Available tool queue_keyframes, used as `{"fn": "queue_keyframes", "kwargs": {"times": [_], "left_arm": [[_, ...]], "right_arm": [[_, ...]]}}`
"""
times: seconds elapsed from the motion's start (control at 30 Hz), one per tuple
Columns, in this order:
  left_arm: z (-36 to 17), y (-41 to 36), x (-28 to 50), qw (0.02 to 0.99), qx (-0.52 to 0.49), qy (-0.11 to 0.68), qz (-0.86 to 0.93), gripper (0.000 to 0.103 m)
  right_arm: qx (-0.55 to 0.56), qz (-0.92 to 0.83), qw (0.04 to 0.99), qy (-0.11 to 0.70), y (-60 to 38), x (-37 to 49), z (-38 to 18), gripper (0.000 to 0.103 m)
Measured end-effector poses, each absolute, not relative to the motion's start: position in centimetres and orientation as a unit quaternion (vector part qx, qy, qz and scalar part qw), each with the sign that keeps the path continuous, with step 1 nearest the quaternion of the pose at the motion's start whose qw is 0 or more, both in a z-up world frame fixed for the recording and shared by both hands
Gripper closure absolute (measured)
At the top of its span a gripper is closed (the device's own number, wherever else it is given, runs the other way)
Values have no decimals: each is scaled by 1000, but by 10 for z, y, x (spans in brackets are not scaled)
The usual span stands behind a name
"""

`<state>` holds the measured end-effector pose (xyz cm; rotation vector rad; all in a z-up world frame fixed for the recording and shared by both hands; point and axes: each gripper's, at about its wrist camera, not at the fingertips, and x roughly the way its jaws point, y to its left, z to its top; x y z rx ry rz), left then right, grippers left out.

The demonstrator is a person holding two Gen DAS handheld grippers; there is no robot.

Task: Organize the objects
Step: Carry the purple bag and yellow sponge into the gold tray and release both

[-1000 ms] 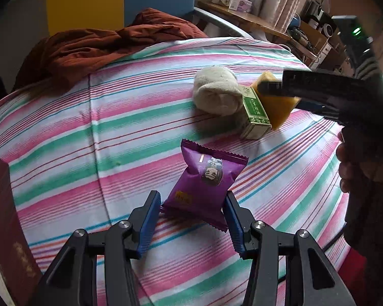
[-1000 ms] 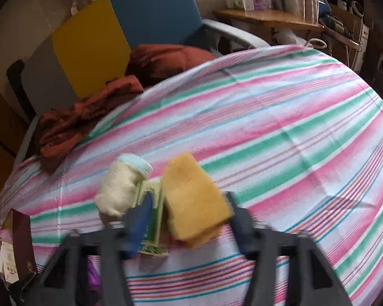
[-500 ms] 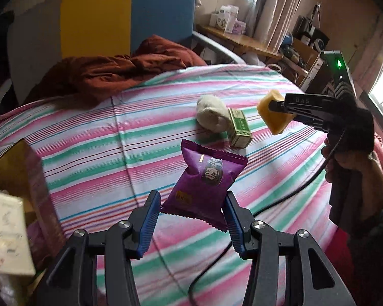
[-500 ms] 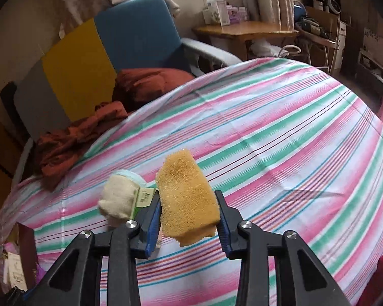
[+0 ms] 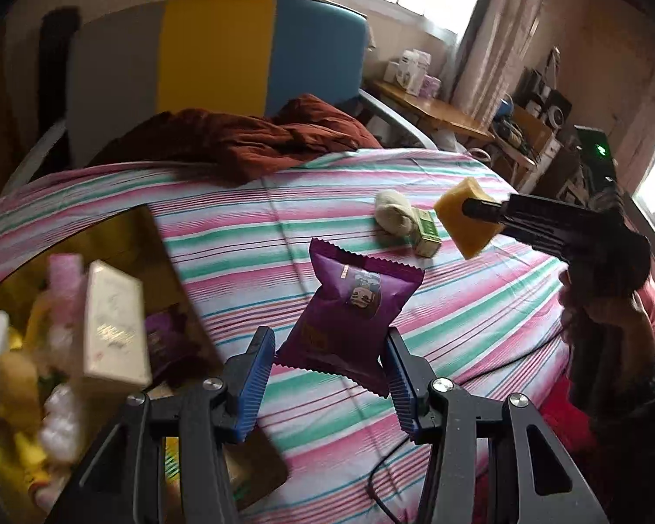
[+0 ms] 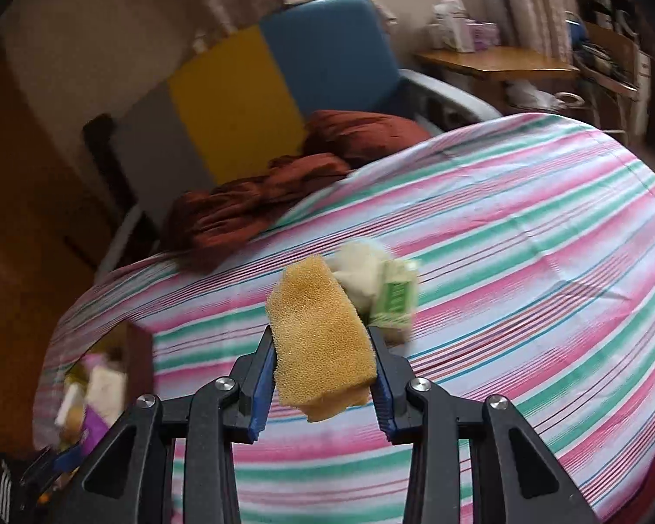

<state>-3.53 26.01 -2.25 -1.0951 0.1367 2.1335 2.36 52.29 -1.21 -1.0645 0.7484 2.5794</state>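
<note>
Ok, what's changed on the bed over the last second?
Both grippers lifted their loads off the striped sheet: the left gripper with the purple snack packet, the right gripper with the yellow sponge. The brown box has come into view. The cream roll and green carton stayed put.

Left gripper [image 5: 329,369]: matt black plastic arms, bright metal screw heads, ribbed blue pads. Between its jaws, purple snack packet [image 5: 353,311]: smooth film with a soft sheen, zigzag-cut sealed edges.

Right gripper [image 6: 323,373]: same matt black plastic and ribbed blue pads. Between its jaws, yellow sponge [image 6: 321,340]: coarse, open-pored foam, matt.

Beyond the jaws, striped bedsheet [image 6: 524,236]: thin woven cloth, matt, lightly creased. On it, cream rolled cloth [image 5: 393,216]: soft, fuzzy; green carton [image 5: 428,236]: printed card.

Left of the left jaws, brown box [image 5: 153,262]: card, glossy golden inside.

Further off, rust-red blanket [image 5: 249,137]: crumpled matt cloth; desk [image 6: 493,63]: smooth wood.
</note>
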Motion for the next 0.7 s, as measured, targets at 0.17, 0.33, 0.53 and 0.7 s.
{"fn": "queue_keyframes", "kwargs": {"times": [0.17,0.33,0.53,0.7], "left_arm": [[-17,212,-41,329,-421,24,845,53],[-14,155,-52,280,-416,-6,865,53],[-14,103,-76,226,-415,-24,881,53],[-13,80,-97,197,-412,-32,889,53]], "right_arm": [[-368,894,66,248,472,18,-2,65],[-373,895,-10,245,414,10,7,65],[-397,884,-100,227,344,1,5,65],[-428,862,-161,217,292,-5,-9,65]]}}
